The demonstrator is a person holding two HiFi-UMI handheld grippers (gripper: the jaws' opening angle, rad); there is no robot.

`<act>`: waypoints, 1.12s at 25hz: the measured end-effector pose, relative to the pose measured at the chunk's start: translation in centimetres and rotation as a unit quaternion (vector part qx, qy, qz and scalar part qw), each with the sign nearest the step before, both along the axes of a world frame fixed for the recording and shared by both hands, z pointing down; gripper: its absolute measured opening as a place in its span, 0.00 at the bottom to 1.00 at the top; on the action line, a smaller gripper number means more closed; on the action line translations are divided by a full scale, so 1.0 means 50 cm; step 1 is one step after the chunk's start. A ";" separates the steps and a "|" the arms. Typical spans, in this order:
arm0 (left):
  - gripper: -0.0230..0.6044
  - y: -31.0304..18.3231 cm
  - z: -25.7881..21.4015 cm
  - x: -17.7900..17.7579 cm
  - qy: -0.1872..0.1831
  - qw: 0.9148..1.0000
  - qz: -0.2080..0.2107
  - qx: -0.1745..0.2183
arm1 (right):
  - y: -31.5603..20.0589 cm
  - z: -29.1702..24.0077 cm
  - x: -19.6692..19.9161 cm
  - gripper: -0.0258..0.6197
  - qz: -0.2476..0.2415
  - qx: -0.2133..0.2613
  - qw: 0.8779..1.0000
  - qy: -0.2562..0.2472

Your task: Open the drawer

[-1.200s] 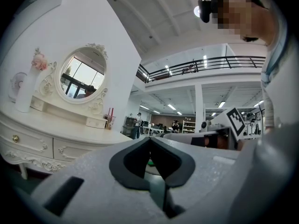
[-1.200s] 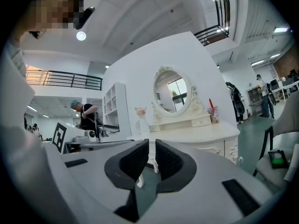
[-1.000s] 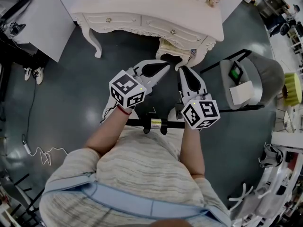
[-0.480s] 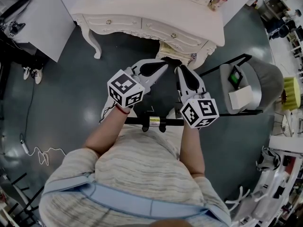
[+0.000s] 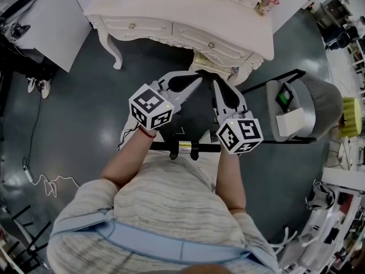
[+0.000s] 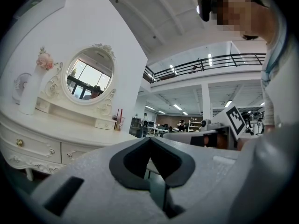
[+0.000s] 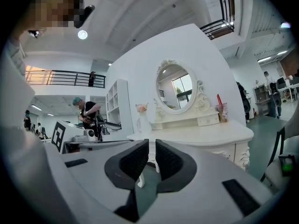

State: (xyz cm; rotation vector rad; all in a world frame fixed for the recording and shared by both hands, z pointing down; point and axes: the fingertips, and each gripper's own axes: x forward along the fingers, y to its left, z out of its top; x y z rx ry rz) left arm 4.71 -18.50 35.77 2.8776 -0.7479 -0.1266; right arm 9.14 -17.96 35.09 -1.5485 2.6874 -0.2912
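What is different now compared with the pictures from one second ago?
The left gripper and the right gripper edged slightly toward the dressing table. Nothing was taken or released. Both stay shut and empty; the drawers remain closed.

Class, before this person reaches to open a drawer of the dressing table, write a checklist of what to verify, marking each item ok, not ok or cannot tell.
1. Drawers of the dressing table shut, with knobs in view: ok.
2. Left gripper and right gripper carry nothing: ok.
3. Jaws apart enough to take a knob: not ok, both are shut.
4. Grippers at a knob: not ok, both are short of the table front.
5. Stool under the table leaves room for a drawer to slide out: cannot tell.
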 end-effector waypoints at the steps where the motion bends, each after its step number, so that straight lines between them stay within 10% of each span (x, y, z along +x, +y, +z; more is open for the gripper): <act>1: 0.06 -0.003 0.001 -0.001 0.000 1.000 -0.001 -0.001 | -0.004 0.001 -0.001 0.06 -0.001 -0.001 1.000 0.000; 18: 0.06 -0.001 0.046 0.002 0.001 1.000 0.000 -0.002 | -0.096 0.022 0.037 0.06 0.002 -0.002 0.999 0.037; 28: 0.06 -0.021 0.098 -0.005 -0.017 1.000 -0.026 -0.006 | -0.188 0.081 0.062 0.24 0.002 -0.034 0.998 0.045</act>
